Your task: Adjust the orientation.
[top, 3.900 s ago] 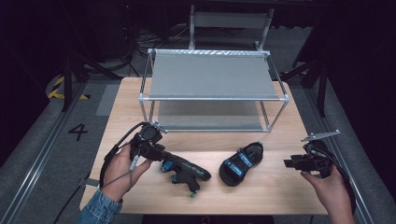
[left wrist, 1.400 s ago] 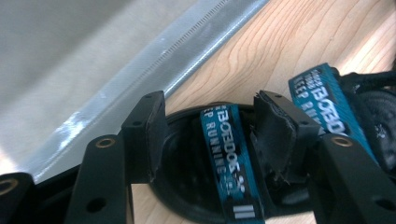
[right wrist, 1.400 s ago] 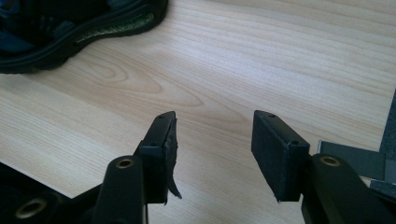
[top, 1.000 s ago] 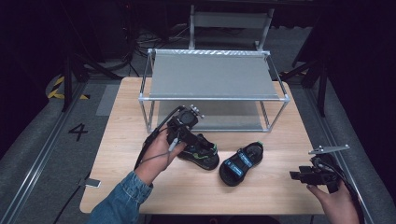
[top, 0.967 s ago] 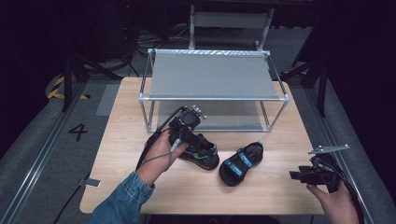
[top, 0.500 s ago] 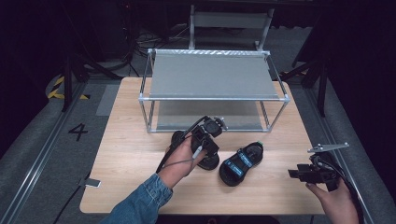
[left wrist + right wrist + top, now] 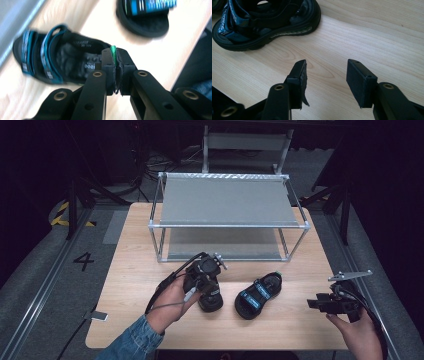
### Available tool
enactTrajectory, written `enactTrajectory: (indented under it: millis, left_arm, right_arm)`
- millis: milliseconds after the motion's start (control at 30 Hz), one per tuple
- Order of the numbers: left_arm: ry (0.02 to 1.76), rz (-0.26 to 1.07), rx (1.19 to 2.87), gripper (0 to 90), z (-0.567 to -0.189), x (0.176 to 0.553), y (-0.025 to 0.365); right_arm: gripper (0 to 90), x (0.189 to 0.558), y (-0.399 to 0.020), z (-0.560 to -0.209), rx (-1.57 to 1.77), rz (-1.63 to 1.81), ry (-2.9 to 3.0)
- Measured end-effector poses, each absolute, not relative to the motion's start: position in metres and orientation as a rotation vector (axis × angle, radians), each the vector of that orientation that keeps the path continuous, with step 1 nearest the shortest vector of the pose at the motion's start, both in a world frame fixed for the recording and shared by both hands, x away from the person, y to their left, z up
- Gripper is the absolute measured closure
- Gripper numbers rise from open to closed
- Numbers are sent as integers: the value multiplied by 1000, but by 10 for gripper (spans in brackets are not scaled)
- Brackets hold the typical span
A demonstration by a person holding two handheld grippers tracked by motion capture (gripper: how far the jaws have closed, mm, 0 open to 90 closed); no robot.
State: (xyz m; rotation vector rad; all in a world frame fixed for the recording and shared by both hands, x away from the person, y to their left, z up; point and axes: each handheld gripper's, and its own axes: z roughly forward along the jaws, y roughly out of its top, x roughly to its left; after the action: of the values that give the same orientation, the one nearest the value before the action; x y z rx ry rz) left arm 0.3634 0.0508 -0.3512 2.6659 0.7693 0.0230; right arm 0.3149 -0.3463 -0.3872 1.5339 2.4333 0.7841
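Note:
A black sandal with teal straps lies on the wooden table in front of the rack. My left gripper is over its heel end. In the left gripper view the jaws have just been closing, and my left gripper is shut on the heel strap with its green tab, the sandal stretching away to the left. The matching second sandal lies just to the right. Near the table's right edge my right gripper stands open over bare wood, short of that sandal.
A two-level metal shelf rack stands across the back half of the table. A small flat silver object lies at the front left edge. Dark floor surrounds the table, with a "4" marked at the left.
My left gripper swung right over the sandal, then drew back toward the person, and its jaws closed on the heel strap. The sandal has turned under it. The right gripper has kept still.

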Motion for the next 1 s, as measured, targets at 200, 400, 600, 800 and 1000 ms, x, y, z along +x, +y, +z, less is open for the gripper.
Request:
enactTrajectory:
  millis: [200, 400, 600, 800, 1000]
  left_arm:
    - [783, -15, 2693, 856, -353, 354, 66]
    - [793, 7, 2594, 621, -345, 356, 75]
    - [876, 127, 2546, 478, -345, 375, 86]
    - [868, 99, 2645, 442, -373, 395, 82]
    - [841, 174, 2726, 686, -391, 398, 73]
  right_arm:
    - [509, 319, -338, -386, 1501, 791, 2457]
    - [506, 324, -333, -386, 1480, 807, 2475]
    - [501, 325, -334, -389, 1489, 813, 2482]
    - [501, 323, -336, -390, 1499, 818, 2477]
    - [505, 321, -338, -392, 1501, 811, 2482]
